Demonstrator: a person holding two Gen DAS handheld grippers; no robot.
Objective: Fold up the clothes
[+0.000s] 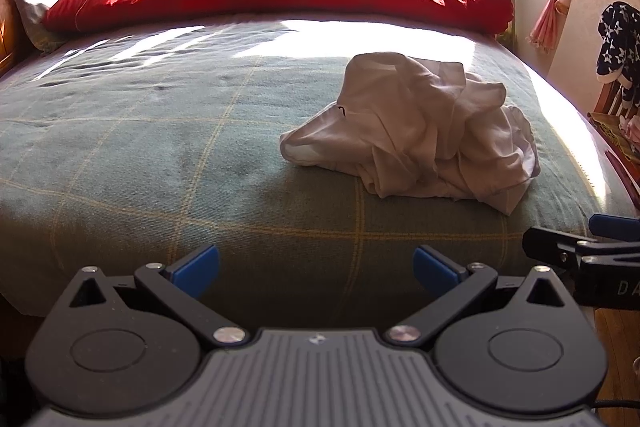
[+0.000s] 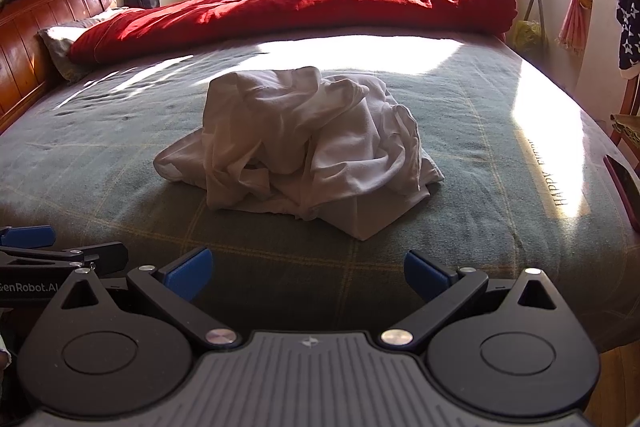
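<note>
Two claws, left claw & right claw, both spread wide, holding nothing. White garment lies crumpled on the bed, ahead of right claw, ahead-right of left. Best approach, prob.: find a hem corner w/ each claw, lift, shake flat before folding.

A crumpled garment lies on the bed, nearer its right edge. A rolled quilt runs across the far side, a pillow at its left end. What may be a phone lies at the bed's right edge.
</note>
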